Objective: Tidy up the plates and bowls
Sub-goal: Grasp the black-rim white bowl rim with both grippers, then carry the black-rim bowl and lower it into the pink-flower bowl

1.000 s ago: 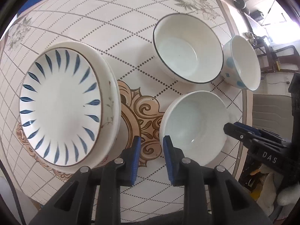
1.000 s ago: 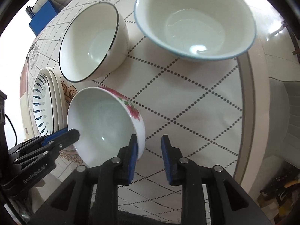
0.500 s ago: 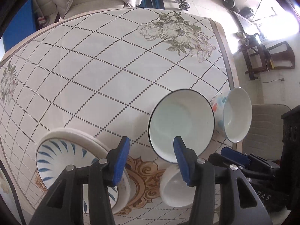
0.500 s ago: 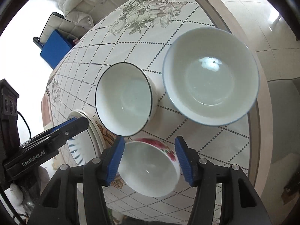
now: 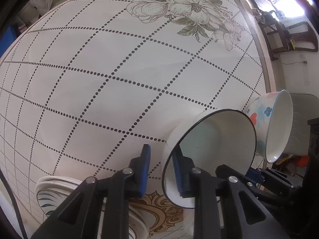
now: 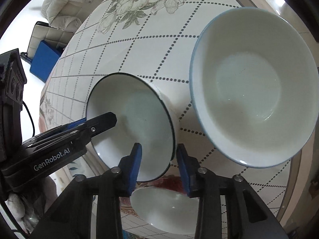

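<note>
The left claw's housing, at 8 o'clock in the right wrist view, carries white lettering reading "GenRobot.AI" [image 6: 51, 159]; no other writing can be read.

The worktop [image 5: 119, 79] is round and white, crossed by a dotted diamond grid, with a printed spray of grey-green flowers [image 5: 191, 10] toward 1 o'clock and a tan scroll medallion [image 5: 159, 207] near 6 o'clock. Beyond its rim lie a pale padded seat [image 6: 65, 2] and a blue box [image 6: 44, 59] at 10 o'clock in the right view, and a dark wooden rack [image 5: 287, 37] by a bright window at 2 o'clock in the left view.

The left claw [image 5: 162, 171] is released, its blue pads straddling the near rim of the black-rimmed bowl [image 5: 215, 149], one pad inside, one outside. The right claw [image 6: 159, 165] is likewise spread across that bowl's opposite rim. The bowl sits on the worktop, just beside the larger blue-rimmed bowl [image 6: 253, 87] at 2 o'clock. A red-flowered bowl [image 6: 165, 209] lies beneath the right claw, and stacked plates [image 5: 57, 189] sit at 7 o'clock in the left view.
</note>
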`<move>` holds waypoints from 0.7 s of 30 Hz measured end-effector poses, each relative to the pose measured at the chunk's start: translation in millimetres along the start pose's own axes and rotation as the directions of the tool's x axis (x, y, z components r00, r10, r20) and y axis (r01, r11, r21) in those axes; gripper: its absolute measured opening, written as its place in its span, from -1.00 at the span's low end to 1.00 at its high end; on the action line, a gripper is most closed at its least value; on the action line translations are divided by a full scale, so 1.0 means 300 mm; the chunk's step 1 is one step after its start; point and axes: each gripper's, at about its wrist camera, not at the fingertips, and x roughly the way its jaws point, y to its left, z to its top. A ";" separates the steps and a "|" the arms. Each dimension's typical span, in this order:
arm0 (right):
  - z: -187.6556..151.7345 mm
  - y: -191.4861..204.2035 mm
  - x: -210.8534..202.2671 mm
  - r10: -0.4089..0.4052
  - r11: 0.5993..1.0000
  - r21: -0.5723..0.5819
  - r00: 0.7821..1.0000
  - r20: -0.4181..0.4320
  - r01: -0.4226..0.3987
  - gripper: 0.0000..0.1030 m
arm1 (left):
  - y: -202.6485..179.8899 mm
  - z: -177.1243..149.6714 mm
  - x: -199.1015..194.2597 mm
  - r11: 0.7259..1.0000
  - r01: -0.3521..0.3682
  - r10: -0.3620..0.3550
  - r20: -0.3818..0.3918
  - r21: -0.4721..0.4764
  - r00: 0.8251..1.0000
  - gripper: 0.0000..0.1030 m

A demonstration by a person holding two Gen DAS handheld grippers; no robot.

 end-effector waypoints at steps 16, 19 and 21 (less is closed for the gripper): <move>-0.016 0.007 -0.006 -0.076 0.997 0.000 0.997 0.034 0.076 -0.81 | -0.073 -0.051 -0.055 0.999 -0.043 0.042 0.069 0.027 0.997 -0.88; -0.025 0.005 -0.043 -0.073 0.997 -0.005 0.996 0.045 0.073 -0.81 | -0.086 -0.072 -0.093 0.999 -0.046 0.044 0.082 0.028 0.996 -0.88; -0.031 0.008 -0.067 -0.068 0.998 -0.010 0.996 0.051 0.069 -0.81 | -0.101 -0.084 -0.123 0.998 -0.049 0.046 0.097 0.034 0.994 -0.88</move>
